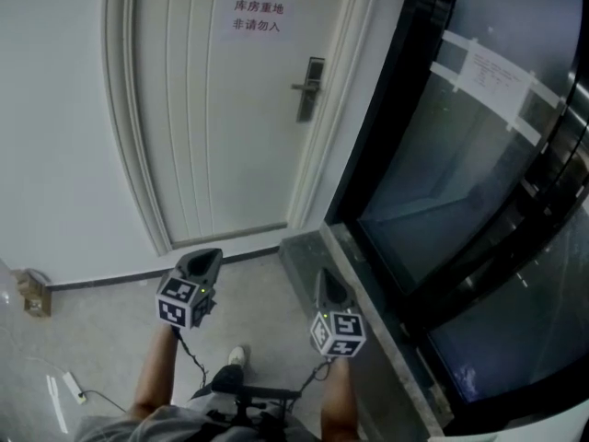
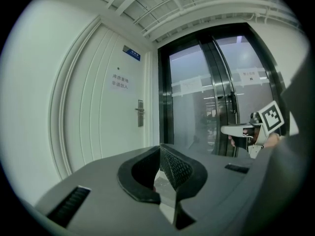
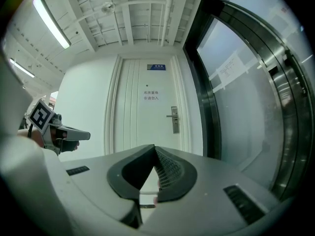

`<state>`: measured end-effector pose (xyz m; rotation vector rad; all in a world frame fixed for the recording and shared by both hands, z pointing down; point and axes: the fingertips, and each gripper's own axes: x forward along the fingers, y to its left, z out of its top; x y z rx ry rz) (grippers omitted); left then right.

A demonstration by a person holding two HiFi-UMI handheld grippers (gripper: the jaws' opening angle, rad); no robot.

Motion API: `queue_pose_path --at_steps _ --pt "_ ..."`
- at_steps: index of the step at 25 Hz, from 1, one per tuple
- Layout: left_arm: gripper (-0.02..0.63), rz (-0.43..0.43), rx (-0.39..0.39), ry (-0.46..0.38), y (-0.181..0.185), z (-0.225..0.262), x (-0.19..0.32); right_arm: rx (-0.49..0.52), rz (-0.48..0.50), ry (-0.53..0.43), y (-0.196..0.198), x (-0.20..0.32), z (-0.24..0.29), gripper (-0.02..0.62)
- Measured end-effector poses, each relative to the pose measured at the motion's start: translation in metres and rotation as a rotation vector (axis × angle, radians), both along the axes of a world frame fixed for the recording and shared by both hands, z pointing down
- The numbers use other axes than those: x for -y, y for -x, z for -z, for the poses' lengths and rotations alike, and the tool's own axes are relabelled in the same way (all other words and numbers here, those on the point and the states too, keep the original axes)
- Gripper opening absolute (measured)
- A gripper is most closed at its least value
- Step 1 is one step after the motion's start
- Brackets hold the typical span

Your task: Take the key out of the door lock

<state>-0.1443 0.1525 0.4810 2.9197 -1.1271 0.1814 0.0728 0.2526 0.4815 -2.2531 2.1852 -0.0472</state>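
Observation:
The white door [image 1: 221, 109] stands closed ahead of me, with a metal lock plate and lever handle [image 1: 310, 88] on its right side. The lock plate [image 2: 140, 113] is small and far off in the left gripper view, and so is the lock plate [image 3: 174, 120] in the right gripper view. No key can be made out at this distance. My left gripper [image 1: 204, 258] and right gripper [image 1: 329, 279] are held low over the floor, well short of the door. The left gripper [image 2: 159, 147] is shut on nothing. The right gripper [image 3: 154, 147] is shut and empty too.
A dark-framed glass wall [image 1: 479, 182] runs along the right, with a grey stone ledge [image 1: 368, 311] at its foot. A paper sign [image 1: 258, 17] hangs on the door. A small box [image 1: 35, 293] and a white cable [image 1: 74, 387] lie on the floor at left.

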Motion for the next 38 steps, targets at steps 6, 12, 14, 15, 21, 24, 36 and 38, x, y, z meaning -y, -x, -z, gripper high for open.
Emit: queue_pose_path --at_steps 6,12,14,15,21,24,36,38 --pt "0.007 -0.010 0.000 -0.002 -0.020 0.003 0.050 -0.002 -0.019 0.004 -0.021 0.047 0.003 0.012" --pt "0.008 -0.012 0.001 0.000 -0.030 0.010 0.106 -0.011 -0.017 0.021 -0.027 0.104 0.011 0.012" --pt "0.006 -0.008 -0.003 0.002 -0.033 0.011 0.126 -0.015 -0.015 0.024 -0.030 0.124 0.012 0.012" --pt "0.007 -0.006 -0.004 0.003 -0.035 0.011 0.136 -0.015 -0.014 0.025 -0.032 0.134 0.011 0.012" --pt "0.008 -0.002 -0.012 0.010 -0.047 0.015 0.194 -0.017 -0.014 0.032 -0.046 0.191 0.016 0.012" --pt "0.007 -0.005 -0.010 0.013 -0.052 0.015 0.224 -0.016 -0.021 0.034 -0.052 0.218 0.017 0.012" --pt "0.007 -0.027 -0.007 0.020 -0.075 0.008 0.315 -0.007 -0.040 0.043 -0.071 0.302 0.008 0.012" --pt "0.007 -0.032 -0.007 0.018 -0.078 0.009 0.323 -0.011 -0.041 0.043 -0.074 0.312 0.010 0.012"
